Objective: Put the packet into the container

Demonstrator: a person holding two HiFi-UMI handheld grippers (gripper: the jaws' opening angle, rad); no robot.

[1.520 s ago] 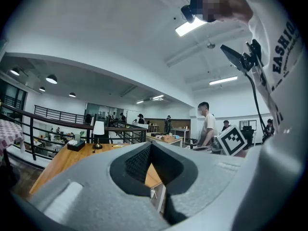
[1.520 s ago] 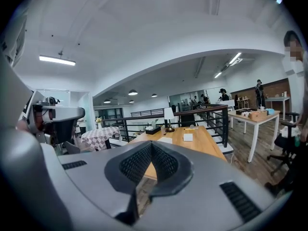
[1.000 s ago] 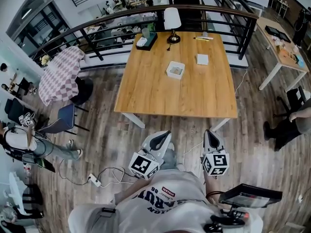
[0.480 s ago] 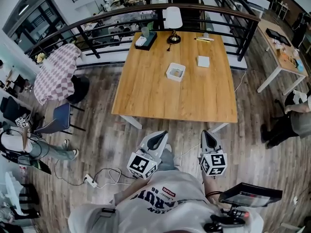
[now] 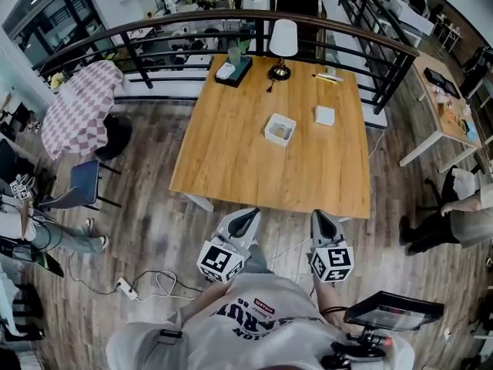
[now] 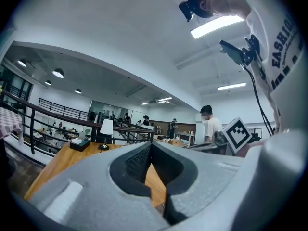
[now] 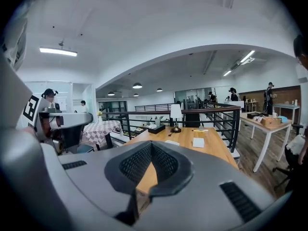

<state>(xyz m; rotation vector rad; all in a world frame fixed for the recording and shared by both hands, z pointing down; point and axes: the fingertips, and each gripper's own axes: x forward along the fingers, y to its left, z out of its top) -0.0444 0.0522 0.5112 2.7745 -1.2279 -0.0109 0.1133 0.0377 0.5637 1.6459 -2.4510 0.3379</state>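
Observation:
A white square packet (image 5: 324,115) lies flat on the wooden table (image 5: 231,160), right of its middle. The white open container (image 5: 279,129) stands near the table's centre, a little left of the packet. Both of my grippers hang over the floor short of the table's near edge, pointing at it. My left gripper (image 5: 249,215) is shut and holds nothing; in its own view the left gripper (image 6: 150,148) has its jaws meeting at the tips. My right gripper (image 5: 319,216) is shut and empty too. The right gripper view shows the right gripper (image 7: 152,148), the packet (image 7: 198,142) and the container (image 7: 172,142) ahead.
A lamp (image 5: 283,48), a tissue box (image 5: 233,71) and pens (image 5: 329,76) stand along the table's far edge, before a dark railing (image 5: 154,33). A power strip with cable (image 5: 127,287) lies on the floor at left. A person (image 5: 451,222) stands at right.
Both grippers have moved forward towards the table together with the person, and the table's near edge is now closer. Both grippers stay shut.

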